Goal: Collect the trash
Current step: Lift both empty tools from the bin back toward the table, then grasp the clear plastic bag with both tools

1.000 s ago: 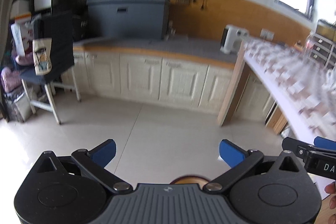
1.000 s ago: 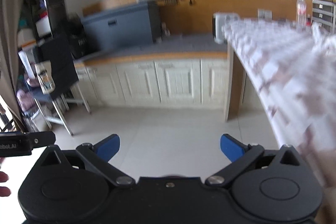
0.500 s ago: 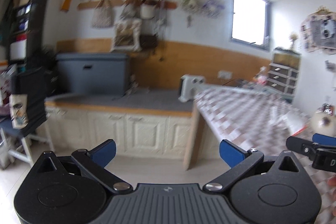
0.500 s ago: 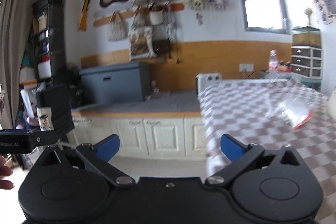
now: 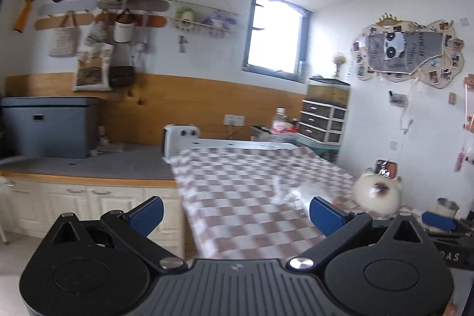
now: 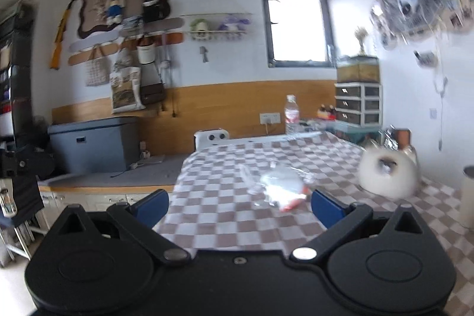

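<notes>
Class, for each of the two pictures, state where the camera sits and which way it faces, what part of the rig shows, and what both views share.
Left wrist: sits on the left gripper, faces along its open blue fingers across the checkered table toward the window wall; the right gripper's fingertip shows at right.
Right wrist: sits on the right gripper, faces the same way over the table; its open fingers flank the crumpled clear plastic wrapper.
Shared: table, wrapper, white plush cat, water bottle, window.

right claw (image 6: 239, 205): agape, empty | clear wrapper (image 6: 277, 187): on checkered table (image 6: 225, 215)
</notes>
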